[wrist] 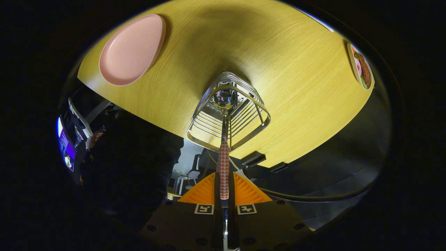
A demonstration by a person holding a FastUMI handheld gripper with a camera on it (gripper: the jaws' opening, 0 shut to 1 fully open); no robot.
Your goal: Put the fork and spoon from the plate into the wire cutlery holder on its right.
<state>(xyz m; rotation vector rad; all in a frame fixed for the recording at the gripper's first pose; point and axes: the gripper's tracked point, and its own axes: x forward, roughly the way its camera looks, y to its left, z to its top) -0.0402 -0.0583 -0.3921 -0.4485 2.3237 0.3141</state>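
Gripper (224,195) clamped on checked handle of spoon (224,104), bowl end already inside wire cutlery holder (228,115). Pink plate (130,50) far left, bare. Placing step; next likely just release and pull clear.

Pink plate (130,50), red-checked spoon handle (223,167)

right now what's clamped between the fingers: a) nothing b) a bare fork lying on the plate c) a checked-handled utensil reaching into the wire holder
c: the fingers press on both sides of the checked handle of the utensil, whose metal end sits inside the wire holder.
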